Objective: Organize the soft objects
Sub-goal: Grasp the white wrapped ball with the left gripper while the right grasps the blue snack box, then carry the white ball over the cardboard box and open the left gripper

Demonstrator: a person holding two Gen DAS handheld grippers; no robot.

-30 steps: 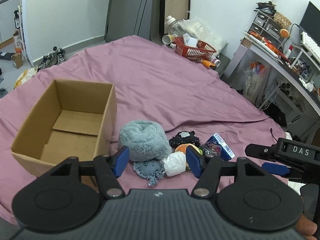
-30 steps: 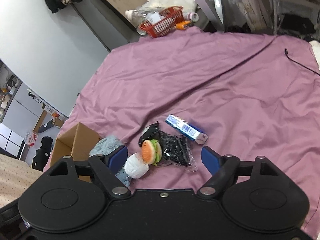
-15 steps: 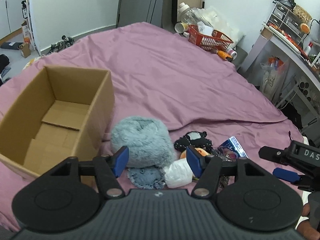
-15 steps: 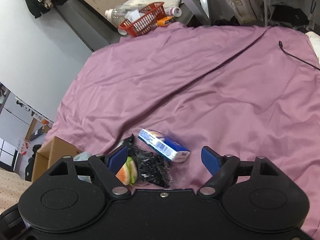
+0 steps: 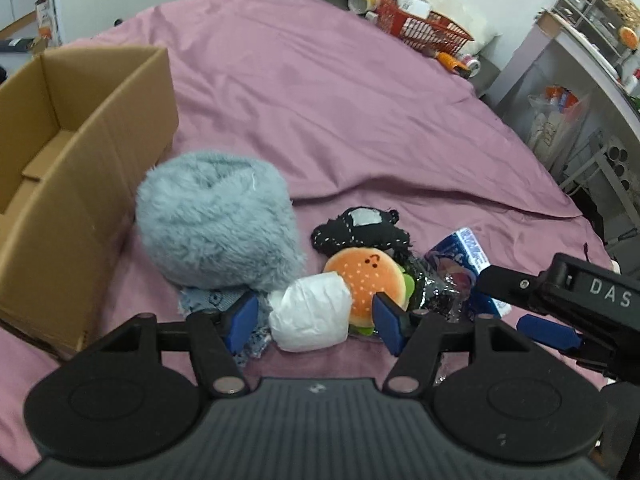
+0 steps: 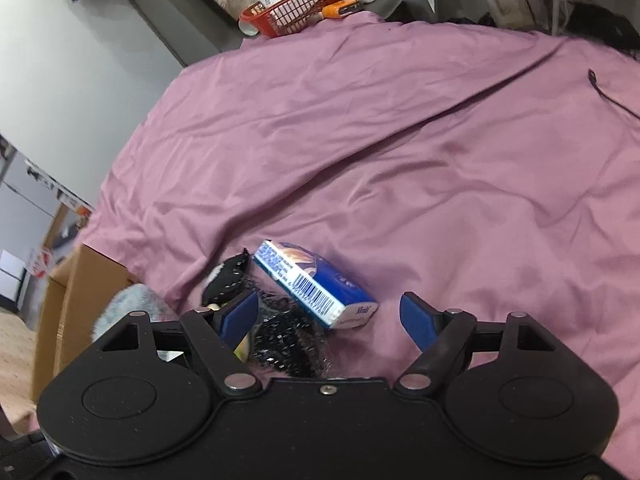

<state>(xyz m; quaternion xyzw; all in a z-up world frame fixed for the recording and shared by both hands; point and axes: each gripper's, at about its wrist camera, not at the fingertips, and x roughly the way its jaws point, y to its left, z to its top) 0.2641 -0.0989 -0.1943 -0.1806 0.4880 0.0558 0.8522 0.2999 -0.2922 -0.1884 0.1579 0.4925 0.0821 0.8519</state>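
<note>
Your mauve bedsheet point(image 5: 360, 92) covers the bed, with one open cardboard box point(image 5: 80, 152) at its left, long axis running away from you, and one grey fluffy plush point(image 5: 216, 224) lying just beside its near corner. Right of the plush cluster one black stitched toy point(image 5: 360, 232), one burger plush point(image 5: 368, 280), one white wad point(image 5: 310, 316) and one blue tissue pack point(image 6: 316, 284), its long axis slanting toward the lower right. Your left gripper point(image 5: 314, 320) has its jaws partly open around the white wad without pressing it; your right gripper point(image 6: 330, 318) has its jaws wide, empty, over the pack's near end.
</note>
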